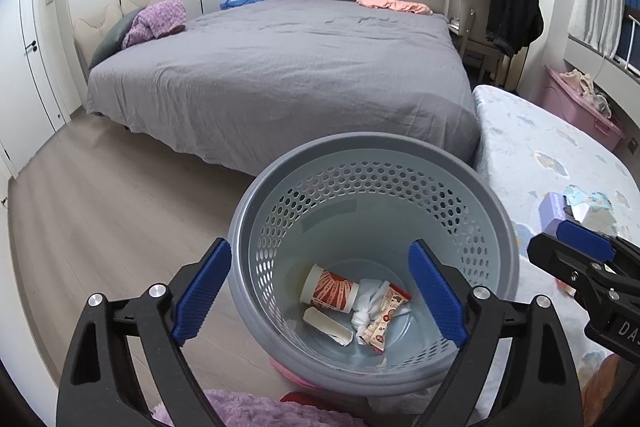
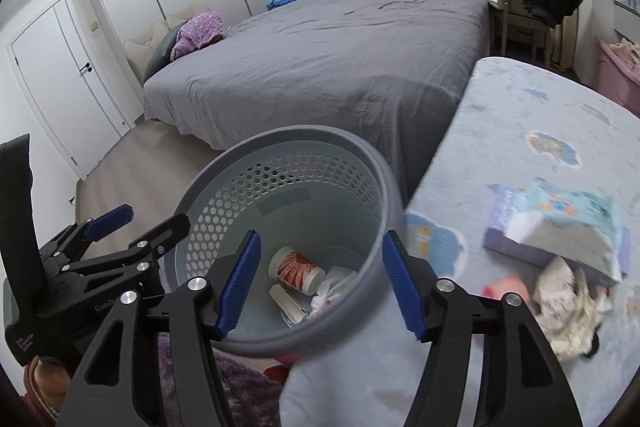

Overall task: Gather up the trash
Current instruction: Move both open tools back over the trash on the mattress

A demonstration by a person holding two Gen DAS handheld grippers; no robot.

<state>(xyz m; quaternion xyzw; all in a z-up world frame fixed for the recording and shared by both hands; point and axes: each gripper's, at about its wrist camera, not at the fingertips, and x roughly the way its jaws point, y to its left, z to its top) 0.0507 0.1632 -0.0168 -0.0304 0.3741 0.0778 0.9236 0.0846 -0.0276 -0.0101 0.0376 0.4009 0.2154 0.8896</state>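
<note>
A grey perforated waste bin (image 1: 372, 143) (image 2: 288, 135) stands on the floor beside a low surface with a blue patterned cover (image 2: 500, 131). In the bin lie a red-and-white cup (image 1: 330, 293) (image 2: 298, 269), a crumpled white tissue (image 1: 368, 303), a snack wrapper (image 1: 384, 319) and a white strip (image 1: 326, 325). My left gripper (image 1: 320, 291) (image 2: 150, 219) hangs over the bin's near rim, open and empty. My right gripper (image 2: 322, 285) (image 1: 580, 247) hovers over the bin's right edge, open with nothing pinched. On the cover lie a purple tissue box (image 2: 520, 247) and a crumpled wrapper (image 2: 568, 307).
A large bed with a grey cover (image 1: 280, 67) fills the room behind the bin. A chair draped with a black jacket (image 1: 508, 11) and a pink storage box (image 1: 580, 111) stand at the right. White wardrobe doors (image 2: 60, 79) line the left. Purple fluffy fabric (image 1: 248, 411) lies below the grippers.
</note>
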